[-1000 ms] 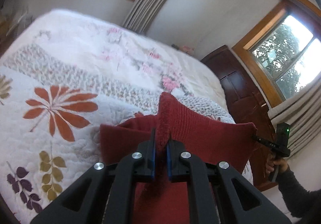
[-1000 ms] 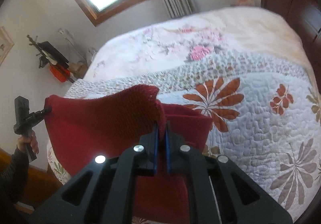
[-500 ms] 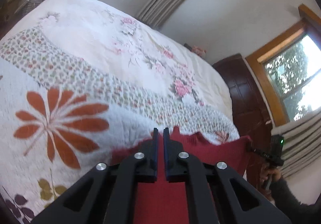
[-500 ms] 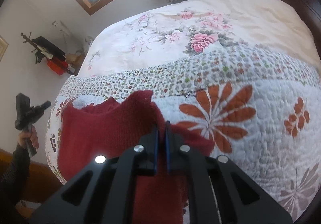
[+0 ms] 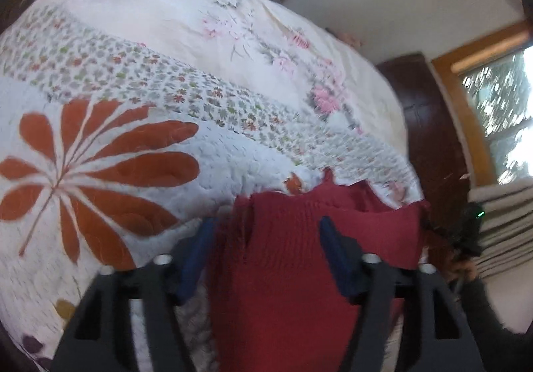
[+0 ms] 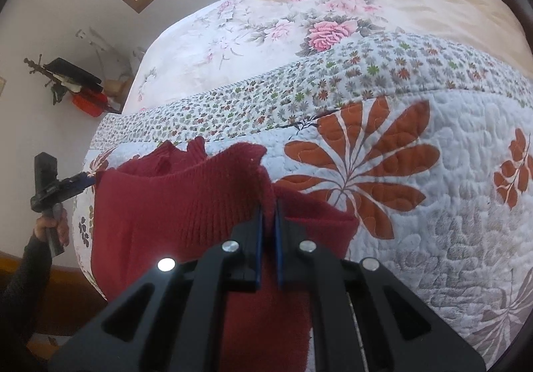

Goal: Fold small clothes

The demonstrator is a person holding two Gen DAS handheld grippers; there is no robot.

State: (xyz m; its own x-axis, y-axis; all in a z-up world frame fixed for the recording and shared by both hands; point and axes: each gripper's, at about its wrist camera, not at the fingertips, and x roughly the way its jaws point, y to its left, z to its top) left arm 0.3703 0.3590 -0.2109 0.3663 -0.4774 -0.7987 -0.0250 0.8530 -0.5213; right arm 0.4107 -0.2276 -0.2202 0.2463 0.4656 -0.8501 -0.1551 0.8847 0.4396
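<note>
A dark red knit garment lies folded on the quilt near the bed's edge. In the left wrist view my left gripper stands open, its blue-padded fingers spread on either side of the cloth's near left corner. The right wrist view shows my right gripper shut on a raised fold of the red garment, which hangs a little above the layer below. The left gripper appears there at the garment's far left corner, held by a hand. The right gripper shows blurred at the garment's right edge.
The bed is covered by a white quilt with orange leaf prints and a floral band. A dark wooden headboard and a window stand to the right. A stand with dark and red items sits by the far wall.
My left gripper has opened and let go of the red garment. Both grippers came down toward the quilt, and the garment's lifted edge now lies folded over itself.
</note>
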